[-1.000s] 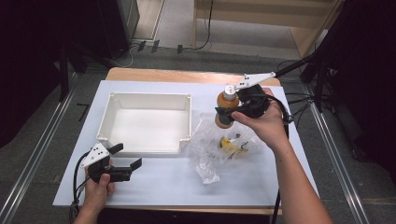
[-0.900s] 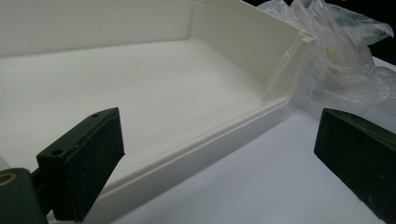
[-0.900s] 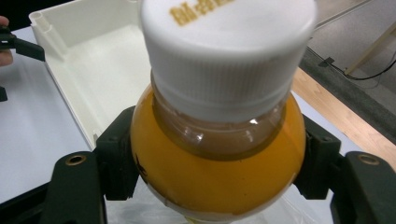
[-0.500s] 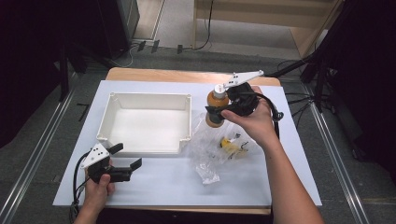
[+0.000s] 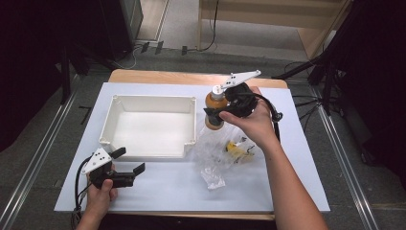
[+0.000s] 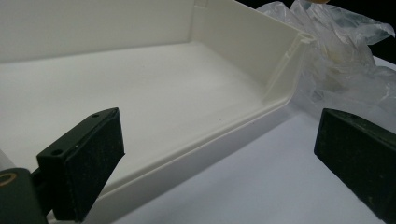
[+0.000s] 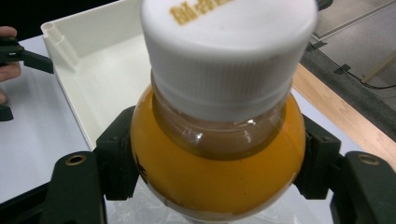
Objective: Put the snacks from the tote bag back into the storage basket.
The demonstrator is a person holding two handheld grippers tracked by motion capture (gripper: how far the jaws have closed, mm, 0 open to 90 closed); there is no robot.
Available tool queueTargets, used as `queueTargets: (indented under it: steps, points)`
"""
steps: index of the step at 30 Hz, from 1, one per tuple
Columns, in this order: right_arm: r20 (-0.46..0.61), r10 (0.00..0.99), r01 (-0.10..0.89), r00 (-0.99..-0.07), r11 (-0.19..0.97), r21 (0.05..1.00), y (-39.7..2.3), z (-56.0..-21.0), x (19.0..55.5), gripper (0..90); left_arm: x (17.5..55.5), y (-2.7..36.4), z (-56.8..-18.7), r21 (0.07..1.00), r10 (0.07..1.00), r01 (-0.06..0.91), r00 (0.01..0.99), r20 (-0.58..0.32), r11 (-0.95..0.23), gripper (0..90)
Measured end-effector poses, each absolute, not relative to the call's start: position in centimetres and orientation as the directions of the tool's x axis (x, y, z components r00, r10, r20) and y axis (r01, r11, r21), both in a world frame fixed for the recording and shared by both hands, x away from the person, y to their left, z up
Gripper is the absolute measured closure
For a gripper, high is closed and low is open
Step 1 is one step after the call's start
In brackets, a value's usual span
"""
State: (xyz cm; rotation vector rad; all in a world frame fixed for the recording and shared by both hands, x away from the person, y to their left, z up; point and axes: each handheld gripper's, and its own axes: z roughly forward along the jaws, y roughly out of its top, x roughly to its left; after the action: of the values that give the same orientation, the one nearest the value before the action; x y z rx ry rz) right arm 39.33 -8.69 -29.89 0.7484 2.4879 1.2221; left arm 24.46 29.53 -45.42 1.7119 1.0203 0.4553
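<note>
Conceivably the orange bottle (image 7: 217,154) is being risked: its rounded shoulder could slip from the right gripper (image 5: 218,113), whose fingers (image 7: 116,154) are clamping it from both sides above the clear bag (image 5: 221,153) (beside the white tray (image 5: 117,102)). The left gripper (image 5: 128,165) is being held wide, empty.
</note>
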Motion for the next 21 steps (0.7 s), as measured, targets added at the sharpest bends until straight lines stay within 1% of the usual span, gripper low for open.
queueTargets:
  steps: [21]
  points:
    - [-0.017, 0.533, 0.316, -0.846, 0.526, 0.79, -6.4, -29.7, 39.6, 31.2, 24.4, 29.5, -45.4, 0.907, 0.807, 0.41, 0.565, -0.171, -0.095, 1.8]
